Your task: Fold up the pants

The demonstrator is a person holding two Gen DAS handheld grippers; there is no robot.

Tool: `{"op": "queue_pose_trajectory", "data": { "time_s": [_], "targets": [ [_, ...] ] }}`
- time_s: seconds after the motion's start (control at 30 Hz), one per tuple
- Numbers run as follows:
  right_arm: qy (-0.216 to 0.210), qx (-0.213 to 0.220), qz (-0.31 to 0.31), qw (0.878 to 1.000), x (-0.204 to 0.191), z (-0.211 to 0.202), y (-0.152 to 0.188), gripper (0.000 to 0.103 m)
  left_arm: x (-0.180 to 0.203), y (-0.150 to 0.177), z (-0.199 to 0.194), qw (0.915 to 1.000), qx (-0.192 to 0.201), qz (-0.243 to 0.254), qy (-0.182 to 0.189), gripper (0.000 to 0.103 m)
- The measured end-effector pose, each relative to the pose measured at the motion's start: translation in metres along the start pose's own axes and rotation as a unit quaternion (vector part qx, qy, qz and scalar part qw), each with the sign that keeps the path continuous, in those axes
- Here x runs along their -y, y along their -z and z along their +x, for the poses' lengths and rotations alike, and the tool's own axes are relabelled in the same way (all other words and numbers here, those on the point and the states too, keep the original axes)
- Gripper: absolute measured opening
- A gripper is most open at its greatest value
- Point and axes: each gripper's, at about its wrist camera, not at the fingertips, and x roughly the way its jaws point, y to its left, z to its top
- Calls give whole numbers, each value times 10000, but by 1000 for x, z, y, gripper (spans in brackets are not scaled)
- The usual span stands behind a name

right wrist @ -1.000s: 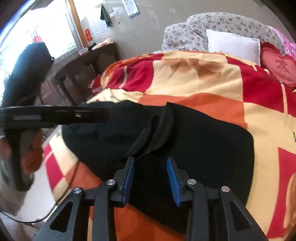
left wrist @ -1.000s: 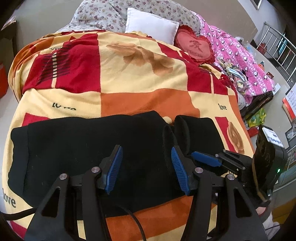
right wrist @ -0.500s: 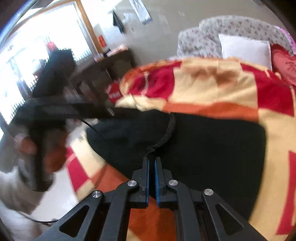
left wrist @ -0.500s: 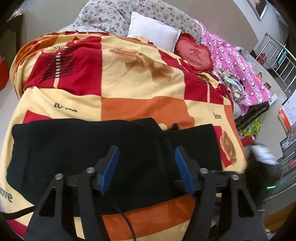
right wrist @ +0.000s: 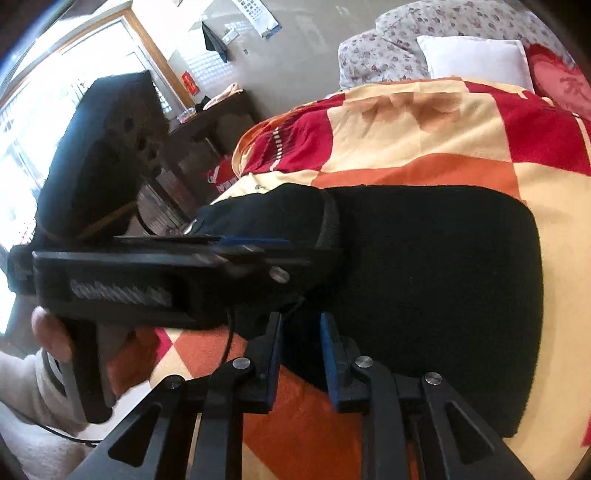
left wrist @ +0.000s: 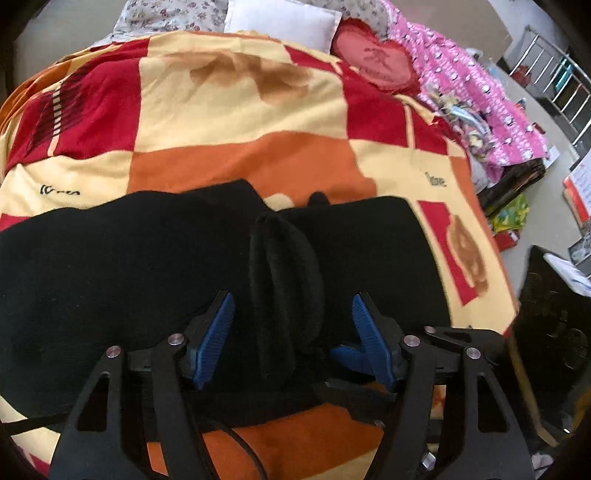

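From the left wrist we see the left tool (left wrist: pixel 291 328) wide over a raised fold of the black pants (left wrist: pixel 110 266) on the bed's blanket (left wrist: pixel 236 110); pillow (left wrist: pixel 280 22) and heart cushion (left wrist: pixel 373 59) lie beyond. From the right wrist, our right tool (right wrist: pixel 299 350) has just been opening, jaws narrow, nothing pinched, the pants' near edge between them, and the left tool crosses 1 side.

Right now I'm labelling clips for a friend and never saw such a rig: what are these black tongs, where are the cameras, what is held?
No robot here: a person holds a two-finger gripper in each hand, each with a camera looking along its blue-padded fingers. One picture comes from the left gripper, the other from the right gripper, which also shows the person's left hand. Black pants lie on a checked blanket. Both grippers' jaws have just been opening: the left stands wide around a raised ridge of the pants, the right narrowly apart with their near edge between. Nothing is gripped.
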Motion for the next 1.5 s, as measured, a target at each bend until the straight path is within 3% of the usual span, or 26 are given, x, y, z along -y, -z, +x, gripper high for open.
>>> {"op": "queue_pose_trajectory", "data": {
  "time_s": [0.13, 0.2, 0.37, 0.47, 0.6, 0.77, 0.83, 0.93, 1.1, 1.23, 1.3, 1.37, 1.5],
  "targets": [
    [-120, -105, -12, 9999, -2, -10, 4, 19, -4, -2, 7, 9998, 18, -80, 160, 63],
    [-183, -106, -9, 9998, -1, -24, 8, 19, 1, -3, 6, 9998, 84, 86, 144, 24],
    [352, 106, -256, 9990, 4, -69, 11, 20, 5, -4, 3, 9993, 178, 212, 245, 14],
    [638, 361, -258, 9970, 10, -94, 6, 20, -3, -8, -20, 9987, 418, 146, 265, 13],
    [860, 612, -126, 9943, 15, -96, -12, 20, -19, -6, -34, 9989, 452, 106, -101, 13],
    [1062, 332, -359, 9931, 16, -47, -30, 20, -29, 4, -13, 9989, 283, -44, -382, 13],
    [1344, -114, -276, 9905, 28, -14, -28, 20, -26, 6, -13, 9982, 346, 34, -487, 13],
    [1258, -82, -203, 9918, 35, -7, -31, 20, -29, 5, -13, 9985, 315, -33, -442, 16],
    [1372, -158, -468, 9893, 11, -28, -28, 20, -34, 8, -17, 9982, 370, -266, -399, 24],
    [1399, -443, -518, 9878, 2, -18, -4, 23, -29, 13, -17, 9972, 456, -202, -563, 27],
    [1417, -304, -461, 9884, 3, -20, 2, 23, -28, 15, -20, 9968, 453, -180, -637, 29],
    [1380, -360, -376, 9891, 2, -22, -2, 23, -28, 17, -25, 9964, 447, -185, -700, 30],
    [1313, -260, -491, 9898, -8, -26, -19, 25, -34, 22, -45, 9925, 697, -157, -992, 43]
  ]
}}
